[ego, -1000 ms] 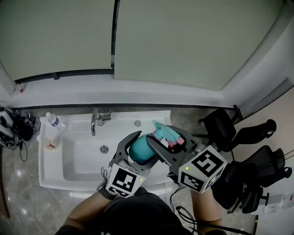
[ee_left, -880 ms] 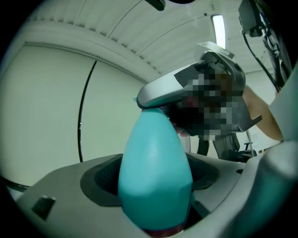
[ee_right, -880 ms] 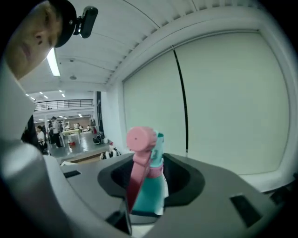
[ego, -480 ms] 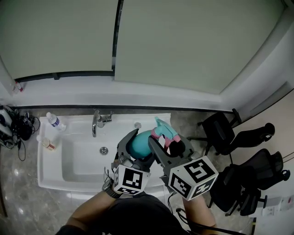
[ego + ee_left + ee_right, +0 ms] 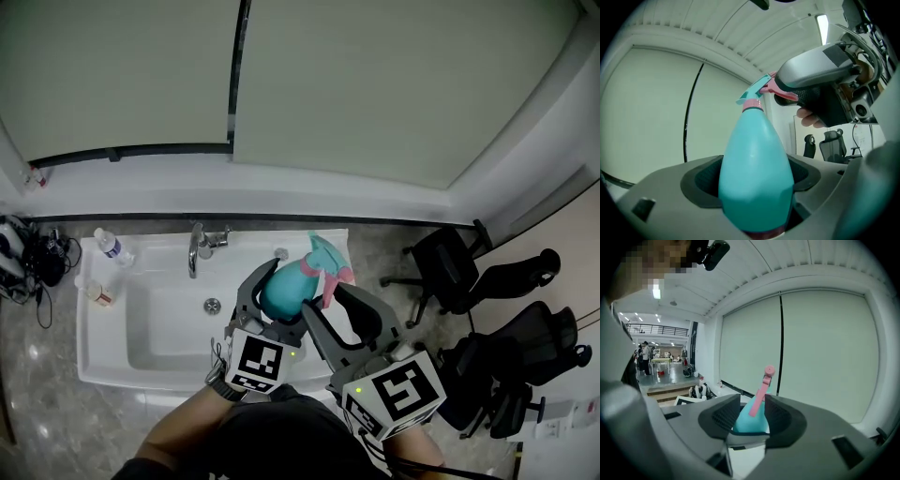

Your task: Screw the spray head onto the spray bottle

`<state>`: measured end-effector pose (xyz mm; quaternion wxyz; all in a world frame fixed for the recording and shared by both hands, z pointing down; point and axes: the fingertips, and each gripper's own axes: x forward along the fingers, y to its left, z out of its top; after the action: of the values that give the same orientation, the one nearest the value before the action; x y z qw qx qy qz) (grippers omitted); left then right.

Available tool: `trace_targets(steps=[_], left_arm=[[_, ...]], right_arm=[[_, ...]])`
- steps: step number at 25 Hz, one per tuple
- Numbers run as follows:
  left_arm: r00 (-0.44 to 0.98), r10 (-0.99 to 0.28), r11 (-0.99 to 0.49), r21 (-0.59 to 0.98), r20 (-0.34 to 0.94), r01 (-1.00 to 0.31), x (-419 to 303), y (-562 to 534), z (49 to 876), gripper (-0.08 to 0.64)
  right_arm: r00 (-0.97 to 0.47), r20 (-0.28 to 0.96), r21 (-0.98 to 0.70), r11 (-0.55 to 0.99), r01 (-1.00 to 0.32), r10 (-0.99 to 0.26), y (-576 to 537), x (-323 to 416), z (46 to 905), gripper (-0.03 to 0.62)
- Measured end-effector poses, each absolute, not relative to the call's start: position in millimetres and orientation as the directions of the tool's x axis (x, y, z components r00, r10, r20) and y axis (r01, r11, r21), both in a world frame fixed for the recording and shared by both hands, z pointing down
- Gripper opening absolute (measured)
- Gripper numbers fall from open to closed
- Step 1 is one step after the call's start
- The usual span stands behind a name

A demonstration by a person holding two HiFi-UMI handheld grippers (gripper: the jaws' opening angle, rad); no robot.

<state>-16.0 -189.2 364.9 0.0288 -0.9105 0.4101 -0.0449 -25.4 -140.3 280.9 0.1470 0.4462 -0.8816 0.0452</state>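
Over the white sink point(image 5: 105, 367), centre frame, my left tongs point(image 5: 277, 302) clamp the spray bottle point(image 5: 754, 159), probably light and slick. Right tongs point(image 5: 747, 417), half closed, pinch its stiff spray head point(image 5: 325, 255); the collar seems the best hold.

No legible text, brand, number or sign is present. The left marker cube point(image 5: 260, 365) and right marker cube point(image 5: 394, 398) carry only black-and-white square patterns. The small bottle point(image 5: 111, 246) has a label too small to read.

White sink point(image 5: 94, 349) under pale blinds point(image 5: 375, 84) (black office chairs point(image 5: 450, 272) at right)
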Motion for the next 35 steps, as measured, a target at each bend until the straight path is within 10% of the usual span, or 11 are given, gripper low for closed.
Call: trace_targets(steps=[4, 9, 22, 29, 32, 35], left_arm=[[0.757, -0.653, -0.757, -0.016, 0.011, -0.653, -7.5, -176.3, 357.4, 0.379], [0.924, -0.373, -0.926, 0.093, -0.085, -0.365, -2.6, -137.2, 327.6, 0.38], [0.945, 0.305, -0.939, 0.127, -0.117, 0.319, 12.4, -30.8, 300.8, 0.38], [0.886, 0.417, -0.863, 0.216, -0.205, 0.456, 12.8, -22.3, 296.4, 0.38], [0.9, 0.396, -0.877, 0.215, -0.183, 0.43, 13.8, -26.9, 302.1, 0.38], [0.919, 0.357, -0.896, 0.218, -0.168, 0.388, 15.7, -34.5, 306.7, 0.38]], right_arm=[[-0.674, 0.242, -0.002, 0.694, -0.72, -0.698, -126.1, -34.5, 268.7, 0.155], [-0.94, -0.057, -0.213, 0.924, -0.317, -0.335, -94.3, 10.3, 227.4, 0.162], [-0.921, -0.281, -0.07, 0.952, 0.298, 0.268, -63.4, -21.2, 190.1, 0.272], [-0.915, -0.218, -0.063, 0.93, 0.361, 0.34, -39.3, -49.7, 194.9, 0.262], [-0.938, -0.225, -0.09, 0.953, 0.29, 0.264, -50.2, -49.5, 194.0, 0.118], [-0.959, -0.207, -0.076, 0.974, 0.213, 0.193, -59.6, -51.4, 197.4, 0.114]])
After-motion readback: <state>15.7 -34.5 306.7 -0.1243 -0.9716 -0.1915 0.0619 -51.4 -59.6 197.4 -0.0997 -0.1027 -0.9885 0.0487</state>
